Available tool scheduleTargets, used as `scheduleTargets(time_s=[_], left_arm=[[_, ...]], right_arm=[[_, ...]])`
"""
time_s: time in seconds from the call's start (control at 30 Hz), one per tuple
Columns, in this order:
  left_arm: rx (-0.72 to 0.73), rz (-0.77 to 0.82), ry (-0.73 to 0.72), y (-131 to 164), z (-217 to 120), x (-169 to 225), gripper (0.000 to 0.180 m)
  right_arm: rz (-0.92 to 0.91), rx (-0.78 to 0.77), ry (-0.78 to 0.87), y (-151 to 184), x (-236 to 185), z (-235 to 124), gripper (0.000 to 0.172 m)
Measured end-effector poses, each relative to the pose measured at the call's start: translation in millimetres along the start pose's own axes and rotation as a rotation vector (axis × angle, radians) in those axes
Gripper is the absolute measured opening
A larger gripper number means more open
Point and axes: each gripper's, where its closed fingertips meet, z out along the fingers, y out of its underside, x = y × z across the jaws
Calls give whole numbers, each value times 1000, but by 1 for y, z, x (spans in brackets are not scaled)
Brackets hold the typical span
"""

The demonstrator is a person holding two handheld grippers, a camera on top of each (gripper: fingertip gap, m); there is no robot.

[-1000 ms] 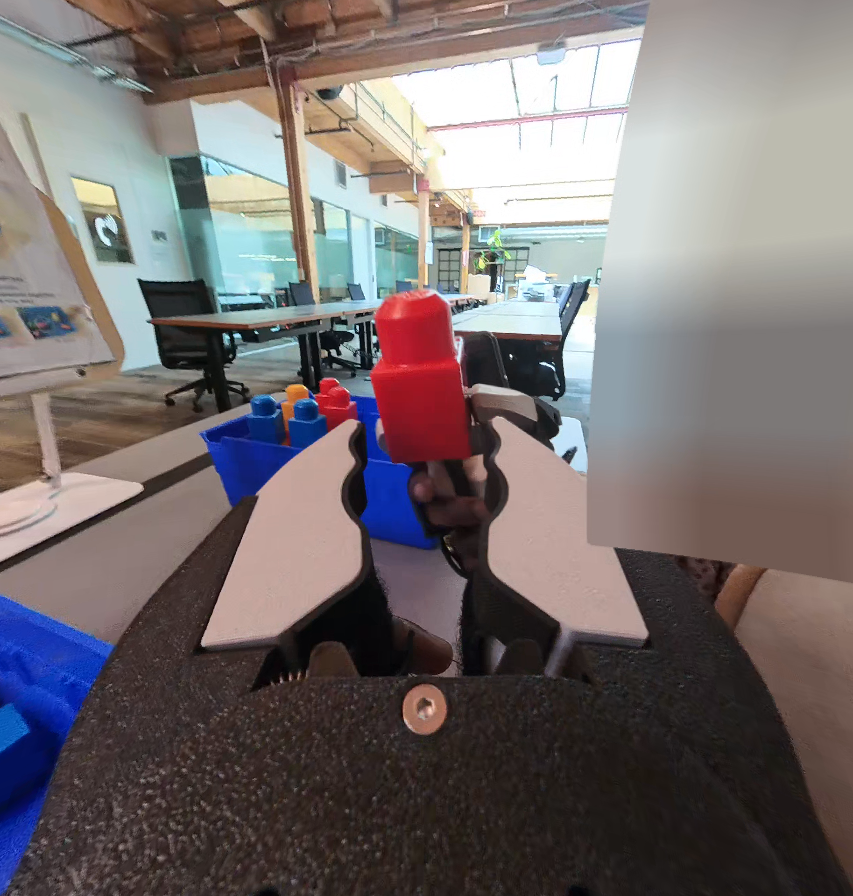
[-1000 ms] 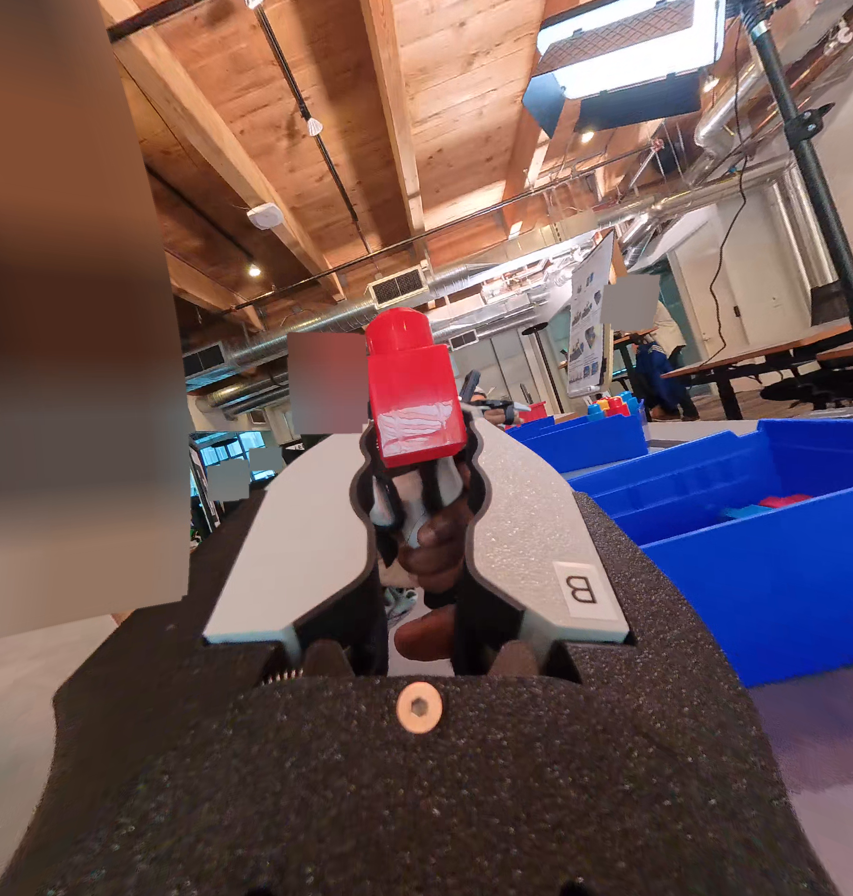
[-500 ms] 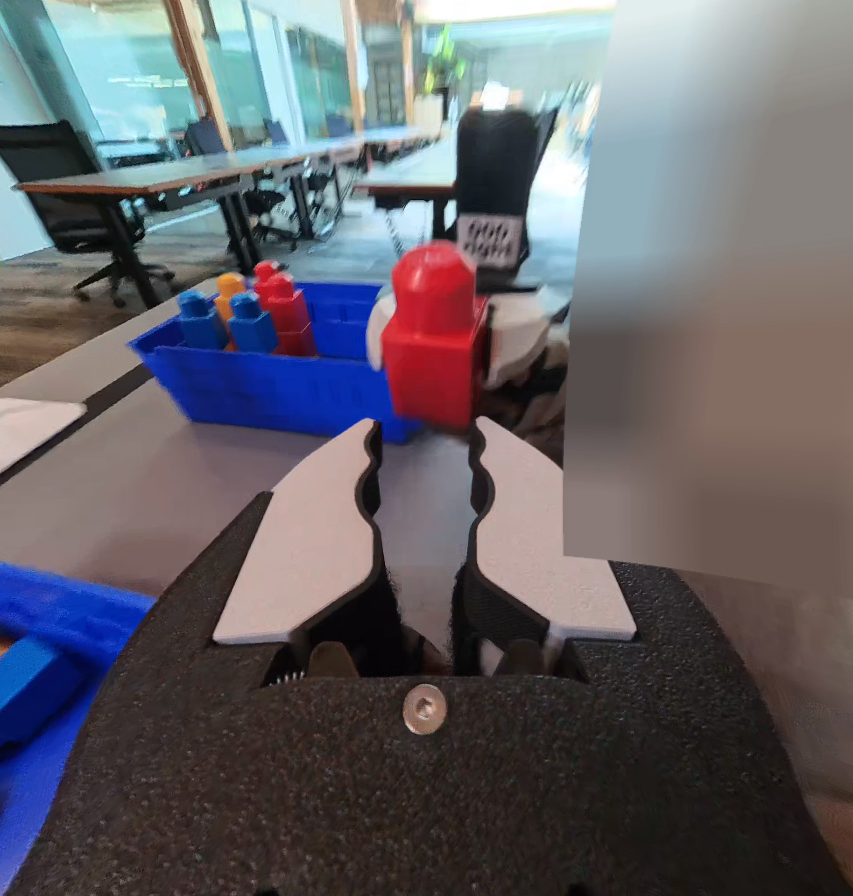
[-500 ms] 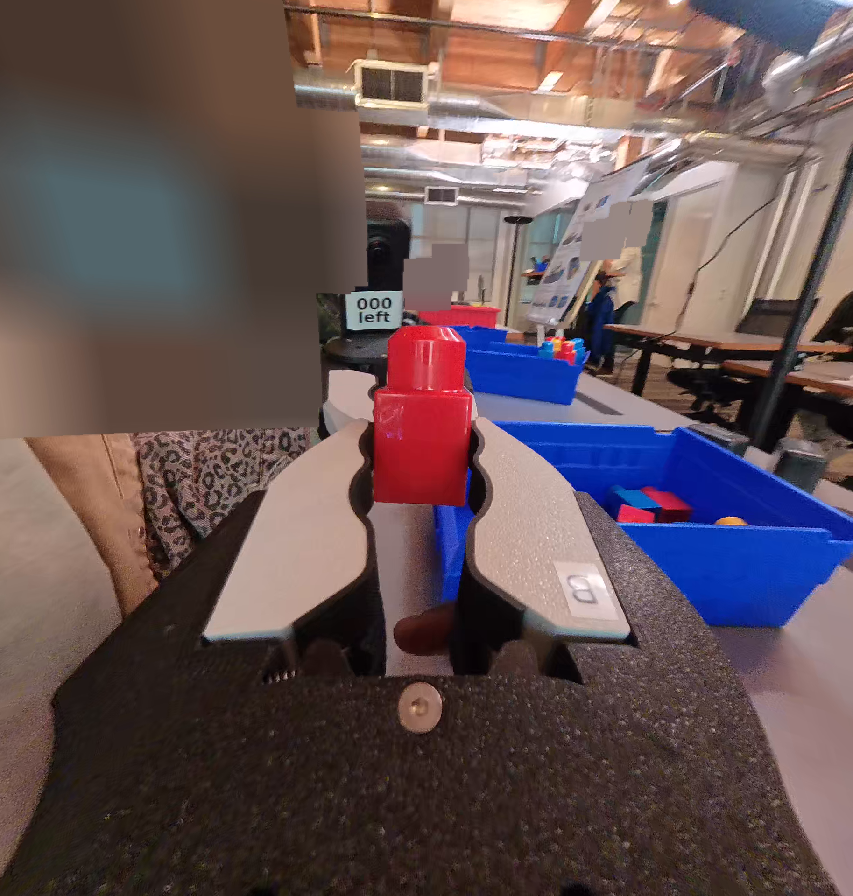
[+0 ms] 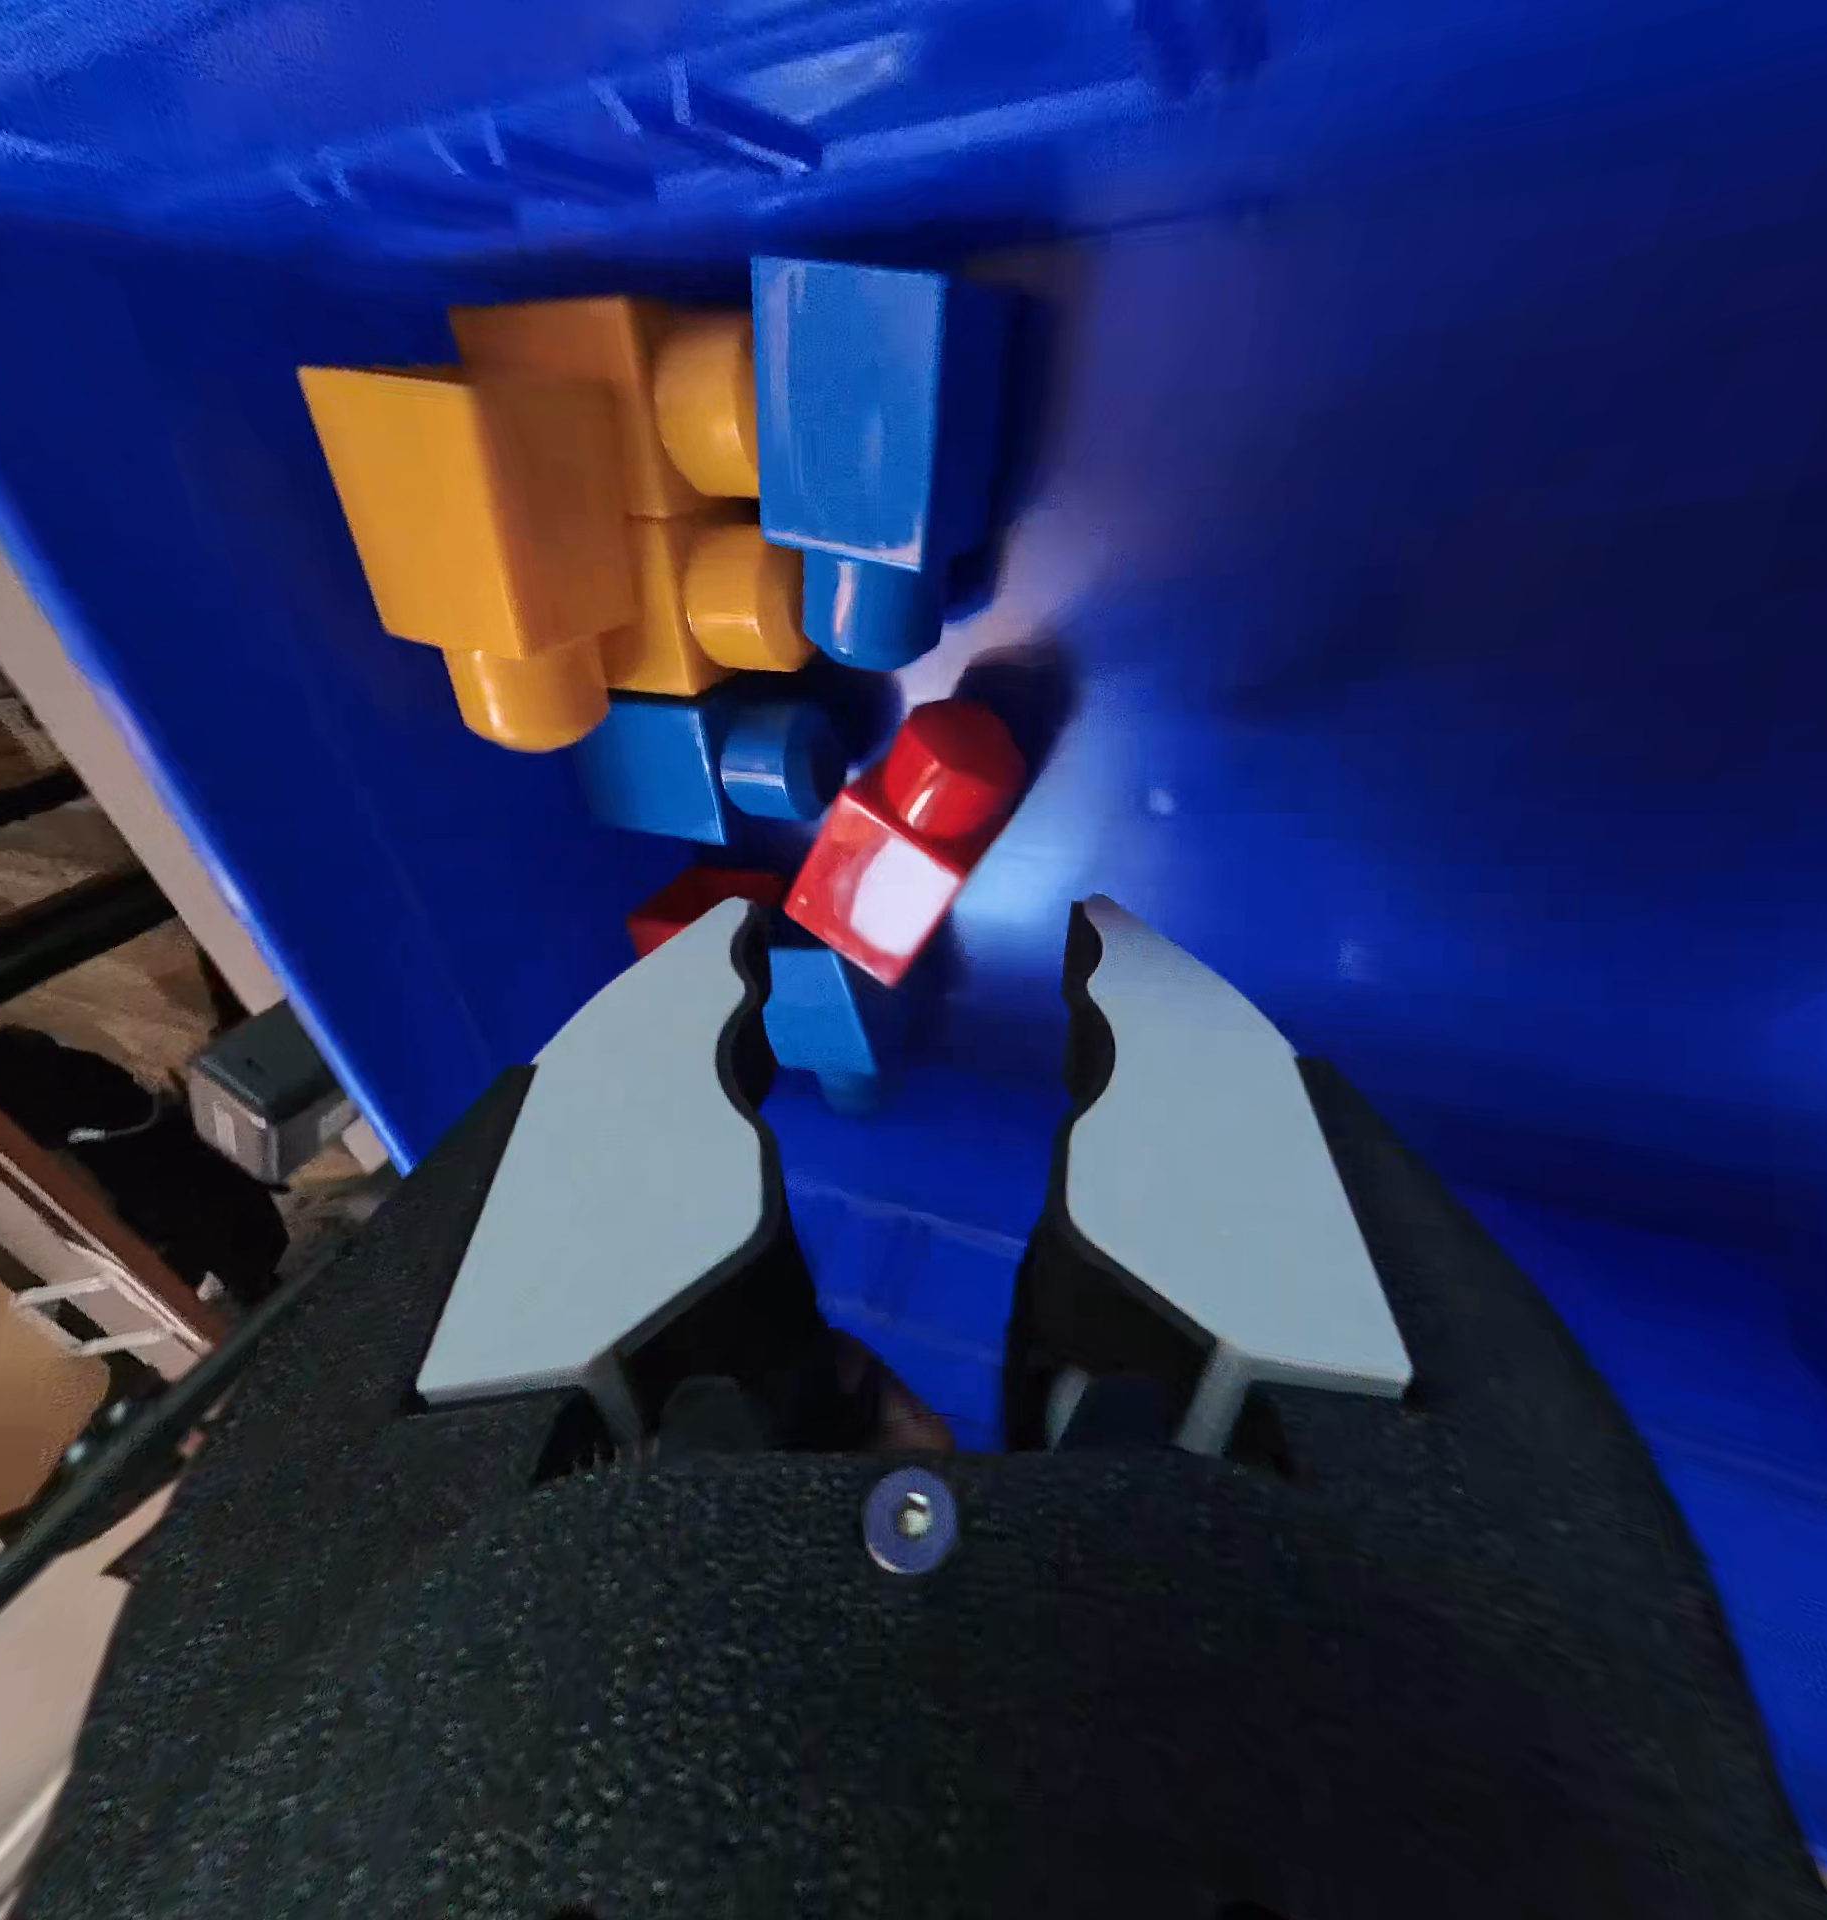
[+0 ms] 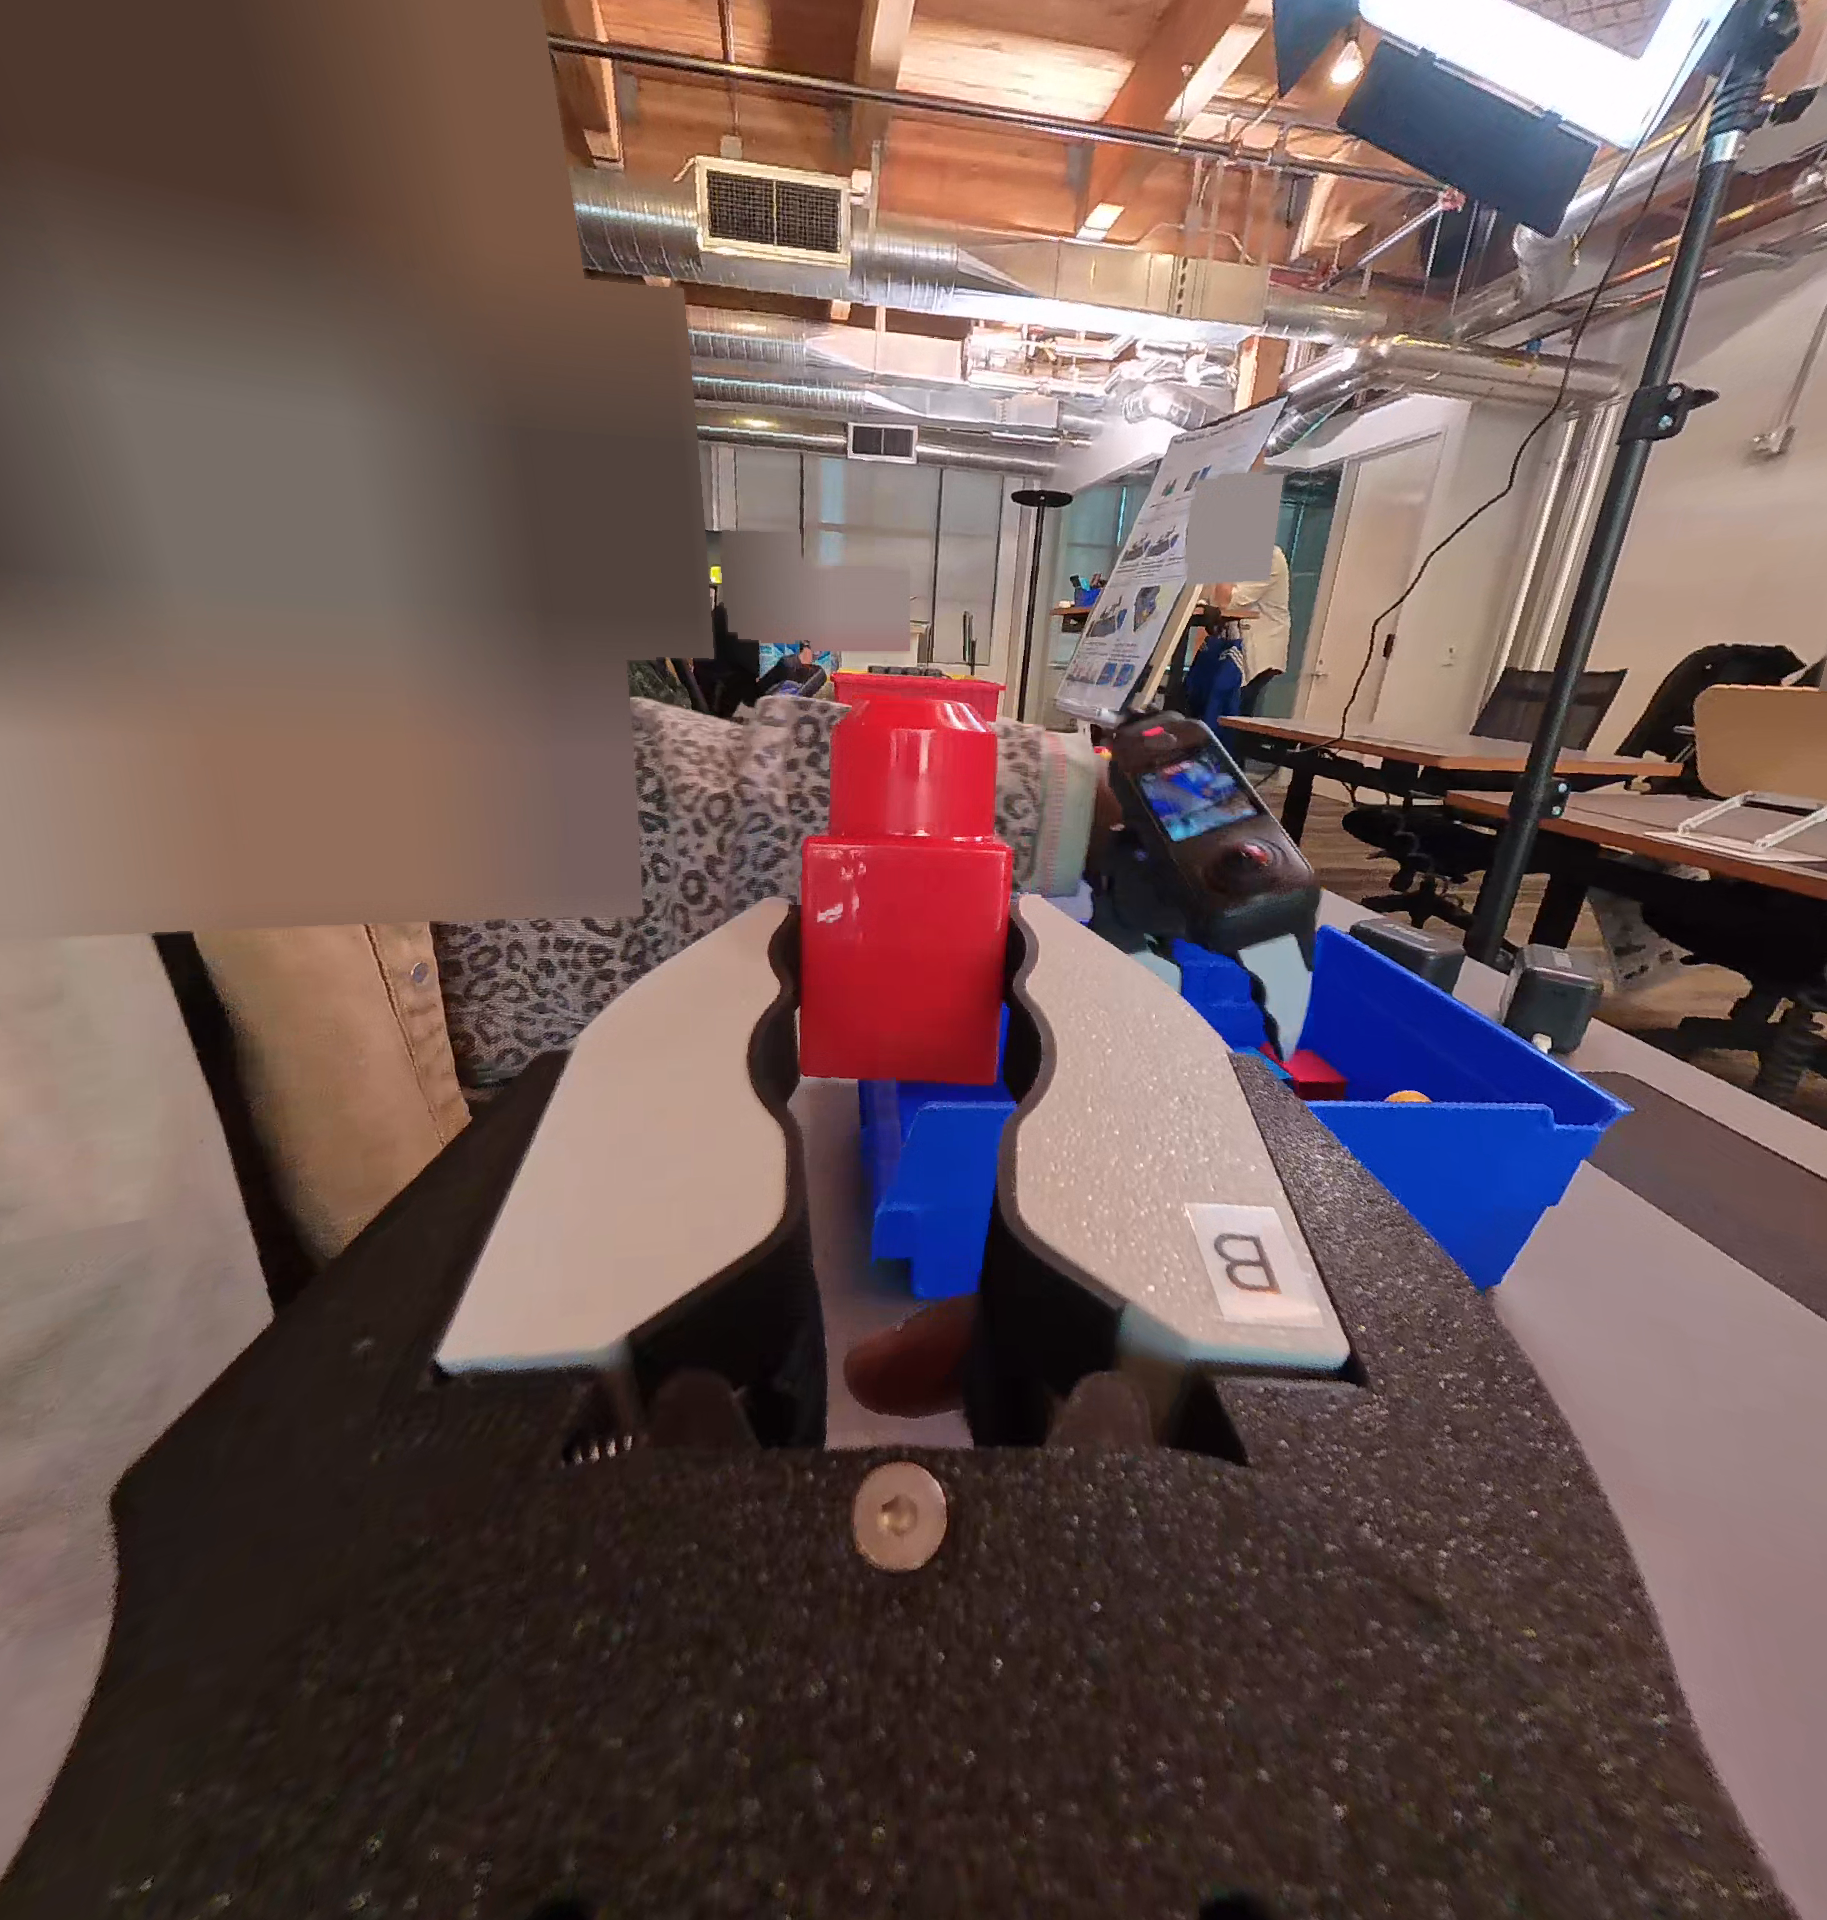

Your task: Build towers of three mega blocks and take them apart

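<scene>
A: An open office with timber beams overhead and long desks; close by, a grey table carries a blue bin of blocks.

B: And the block that matters?

A: A red block, stud upward, is clamped upright in the right gripper, both pads pressed against its sides. It is held in the air just short of the bin.

B: The other tool?

A: The left gripper points down into the bin, fingers spread apart and nothing between the pads. Just ahead of its tips a second red block lies tilted on the bin floor. A small blue block lies close to the left finger. Further in there are orange blocks, two more blue blocks and a sliver of another red one.

B: So which step?

A: I judge it to be the start of a tower: one block in hand, the left reaching for a second.

B: What does the next move need?

A: Probably centring the open fingers on the tilted red block, square to two flat sides and clear of the blue neighbour, before closing. The view is blurred, so exact clearance is hard to tell.
</scene>
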Motion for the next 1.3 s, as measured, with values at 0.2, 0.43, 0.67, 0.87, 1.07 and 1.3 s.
scheduleTargets(time_s=[0.2, 0.43, 0.67, 0.87, 1.07, 1.3], left_arm=[[-94, 70, 168, 5, 37, 4, 58], [-194, 53, 312, 26, 35, 39, 36], [533, -605, 82, -38, -53, 7, 36], [1654, -795, 184, -103, -230, 33, 35], [1773, -713, 206, -135, -248, 79, 35], [1616, -595, 284, -165, -227, 105, 36]], right_arm=[[12, 5, 26, 1, 8, -5, 36], [53, 22, 35, 4, 16, -7, 36], [120, -24, 44, 16, 18, -2, 36], [318, -150, 39, 55, 17, 17, 36], [322, -217, -42, 67, -8, 34, 36], [326, -223, -126, 62, -27, 37, 36]])
